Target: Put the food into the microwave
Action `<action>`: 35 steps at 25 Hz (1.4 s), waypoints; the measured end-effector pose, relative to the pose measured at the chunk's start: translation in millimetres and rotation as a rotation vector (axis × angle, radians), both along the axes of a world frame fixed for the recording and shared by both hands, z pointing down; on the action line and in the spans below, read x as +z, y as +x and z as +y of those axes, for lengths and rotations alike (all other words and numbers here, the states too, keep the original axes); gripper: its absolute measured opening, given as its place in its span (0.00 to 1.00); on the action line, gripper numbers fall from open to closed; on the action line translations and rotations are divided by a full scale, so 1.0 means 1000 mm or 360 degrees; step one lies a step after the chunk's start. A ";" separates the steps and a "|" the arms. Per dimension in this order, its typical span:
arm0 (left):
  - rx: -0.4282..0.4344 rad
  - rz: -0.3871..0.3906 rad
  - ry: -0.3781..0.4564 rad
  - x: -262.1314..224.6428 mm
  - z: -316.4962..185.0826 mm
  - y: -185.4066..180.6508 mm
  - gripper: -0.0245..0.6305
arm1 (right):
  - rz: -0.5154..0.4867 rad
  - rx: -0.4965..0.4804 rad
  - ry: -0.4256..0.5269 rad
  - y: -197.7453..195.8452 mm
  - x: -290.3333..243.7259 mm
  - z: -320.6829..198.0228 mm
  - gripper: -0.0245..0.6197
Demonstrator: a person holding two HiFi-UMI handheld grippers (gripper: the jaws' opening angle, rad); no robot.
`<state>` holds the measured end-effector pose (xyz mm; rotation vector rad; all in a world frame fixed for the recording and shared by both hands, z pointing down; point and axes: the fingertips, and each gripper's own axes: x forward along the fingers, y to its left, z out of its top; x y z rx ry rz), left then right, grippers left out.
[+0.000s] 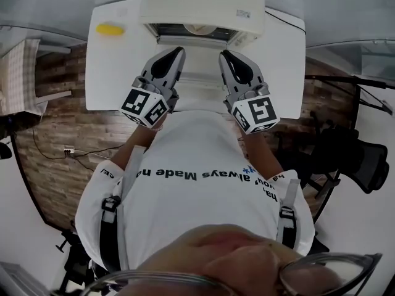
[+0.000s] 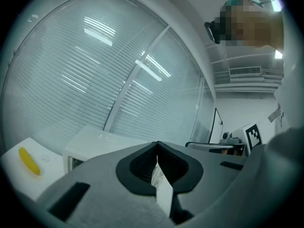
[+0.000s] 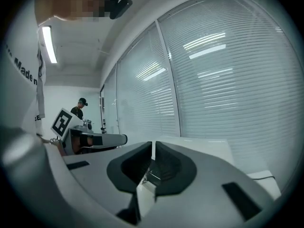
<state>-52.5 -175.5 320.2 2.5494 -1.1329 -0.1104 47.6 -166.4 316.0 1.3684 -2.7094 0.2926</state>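
A yellow piece of food point(image 1: 110, 28) lies on the white table point(image 1: 111, 73) at its far left corner, and it shows low at the left as the same yellow food point(image 2: 28, 161). The cream microwave point(image 1: 200, 8) stands at the table's far middle, its front window facing me; the microwave point(image 2: 95, 144) is also visible beyond the left jaws. My left gripper point(image 1: 179, 52) and right gripper point(image 1: 224, 55) are held side by side near my chest, tips toward the microwave. The left gripper point(image 2: 157, 144) is shut on nothing. The right gripper point(image 3: 153, 145) is likewise shut with nothing held.
A black office chair point(image 1: 364, 162) stands on the wooden floor to the right of the table. A cable point(image 1: 285, 18) runs off the table's far right. Glass walls with blinds point(image 2: 95, 61) stand behind the table. A person point(image 3: 80, 107) stands far off.
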 end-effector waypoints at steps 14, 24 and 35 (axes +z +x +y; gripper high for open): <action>0.0017 -0.0011 0.0170 -0.046 0.013 0.001 0.06 | 0.0002 -0.0055 0.0096 -0.001 -0.044 0.023 0.08; 0.0025 -0.0014 0.0189 -0.051 0.011 0.004 0.06 | 0.0007 -0.0039 0.0126 -0.001 -0.051 0.023 0.07; 0.0026 -0.0008 0.0182 -0.048 0.010 0.004 0.06 | -0.0003 -0.0038 0.0137 -0.001 -0.054 0.021 0.07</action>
